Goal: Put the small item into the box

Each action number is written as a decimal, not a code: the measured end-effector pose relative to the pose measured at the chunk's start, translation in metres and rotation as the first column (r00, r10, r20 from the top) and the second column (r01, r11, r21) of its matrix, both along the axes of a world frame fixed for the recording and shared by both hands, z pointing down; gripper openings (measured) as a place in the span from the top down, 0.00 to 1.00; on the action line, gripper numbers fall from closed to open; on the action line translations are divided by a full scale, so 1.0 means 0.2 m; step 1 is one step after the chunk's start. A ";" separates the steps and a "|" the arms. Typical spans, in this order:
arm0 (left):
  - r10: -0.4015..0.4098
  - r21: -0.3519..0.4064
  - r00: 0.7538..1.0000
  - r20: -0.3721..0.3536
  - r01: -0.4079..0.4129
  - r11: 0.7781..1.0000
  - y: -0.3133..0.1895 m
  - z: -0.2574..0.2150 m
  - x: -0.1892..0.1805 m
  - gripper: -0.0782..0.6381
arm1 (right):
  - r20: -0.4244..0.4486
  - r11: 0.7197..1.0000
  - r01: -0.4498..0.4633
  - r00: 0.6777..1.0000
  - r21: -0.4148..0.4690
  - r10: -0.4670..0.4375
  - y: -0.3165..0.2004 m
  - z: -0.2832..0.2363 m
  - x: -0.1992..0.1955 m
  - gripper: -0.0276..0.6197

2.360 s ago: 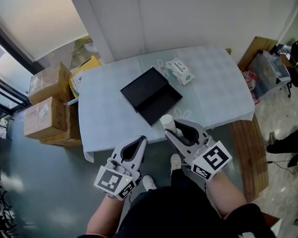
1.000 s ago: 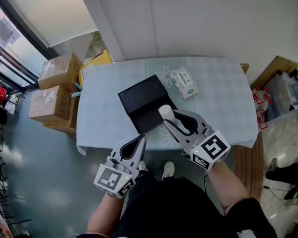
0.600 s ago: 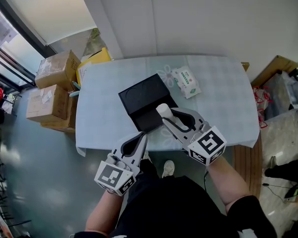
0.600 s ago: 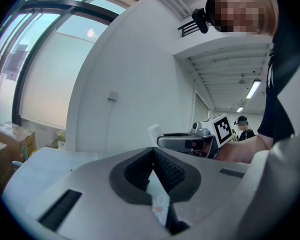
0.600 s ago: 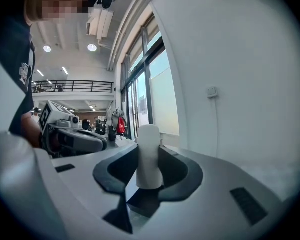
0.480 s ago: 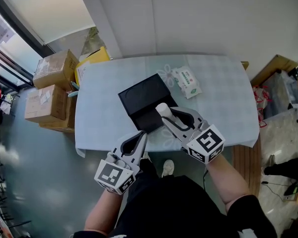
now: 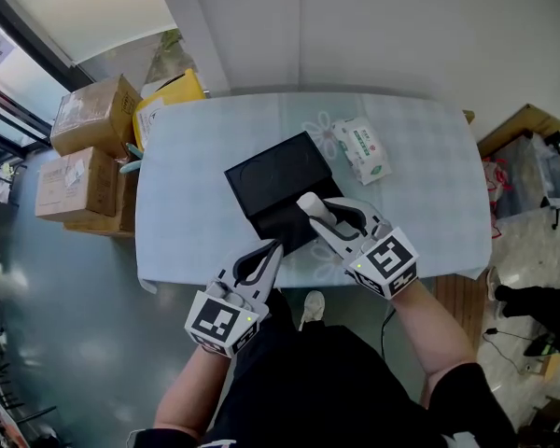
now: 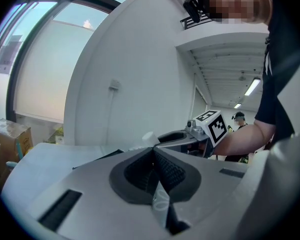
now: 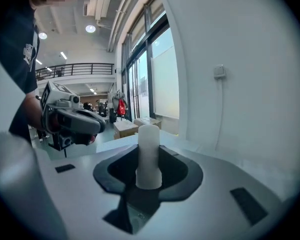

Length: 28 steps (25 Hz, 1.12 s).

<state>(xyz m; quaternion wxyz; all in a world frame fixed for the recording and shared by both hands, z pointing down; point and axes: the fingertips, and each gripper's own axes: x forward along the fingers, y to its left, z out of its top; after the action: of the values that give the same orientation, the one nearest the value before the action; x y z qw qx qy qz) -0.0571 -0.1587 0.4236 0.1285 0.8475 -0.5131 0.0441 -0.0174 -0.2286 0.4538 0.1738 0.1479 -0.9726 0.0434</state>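
An open black box point(image 7: 278, 177) lies on the pale blue table point(image 7: 196, 203), its two halves side by side. My right gripper point(image 7: 315, 209) is shut on a small white cylinder point(image 7: 311, 203), which hangs over the box's near half. In the right gripper view the cylinder point(image 9: 150, 154) stands upright between the dark pads point(image 9: 182, 171). My left gripper point(image 7: 271, 249) hovers at the table's near edge, left of the right one. Its jaws point(image 8: 154, 170) are shut with nothing between them. The right gripper point(image 8: 187, 136) also shows in the left gripper view.
A white tissue pack point(image 7: 364, 149) lies on the table right of the box. Cardboard boxes point(image 7: 79, 157) and a yellow bag point(image 7: 168, 93) stand on the floor at the left. A wooden board point(image 7: 518, 124) leans at the right. A wall runs behind the table.
The right gripper has carried the white cylinder forward from the table's near edge to above the box. The left gripper has stayed shut near the edge.
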 end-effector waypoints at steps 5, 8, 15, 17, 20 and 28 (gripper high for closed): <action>0.000 -0.051 1.000 0.014 0.000 0.999 -0.06 0.13 -0.06 0.89 | -0.126 0.999 0.043 0.991 -0.002 -0.043 -0.07 0.22 -0.06 0.75; 0.008 -0.076 1.000 -0.007 -0.009 0.997 -0.09 0.21 -0.08 0.89 | -0.197 0.997 0.079 0.977 0.000 -0.078 -0.09 0.34 -0.09 0.75; 0.007 -0.117 1.000 -0.027 -0.010 0.993 -0.14 0.31 -0.13 0.89 | -0.391 0.973 0.230 0.897 0.008 -0.208 -0.09 0.63 -0.17 0.75; 0.005 -0.122 0.999 -0.032 -0.009 0.992 -0.14 0.32 -0.14 0.89 | -0.448 0.960 0.281 0.859 0.009 -0.247 -0.08 0.70 -0.18 0.75; -0.005 -0.137 0.999 -0.046 -0.001 0.991 -0.15 0.35 -0.16 0.89 | -0.532 0.933 0.359 0.792 0.005 -0.301 -0.08 0.81 -0.20 0.75; -0.052 -0.156 0.996 -0.069 0.040 0.987 -0.16 0.41 -0.27 0.89 | -0.650 0.869 0.493 0.645 -0.047 -0.402 -0.05 1.01 -0.22 0.75</action>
<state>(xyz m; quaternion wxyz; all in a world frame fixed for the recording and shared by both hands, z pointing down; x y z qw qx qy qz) -0.1103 -0.1900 0.5052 0.2135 0.8239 -0.5225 0.0499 -0.0623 -0.2392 0.6550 0.4897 -0.0803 -0.8599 -0.1197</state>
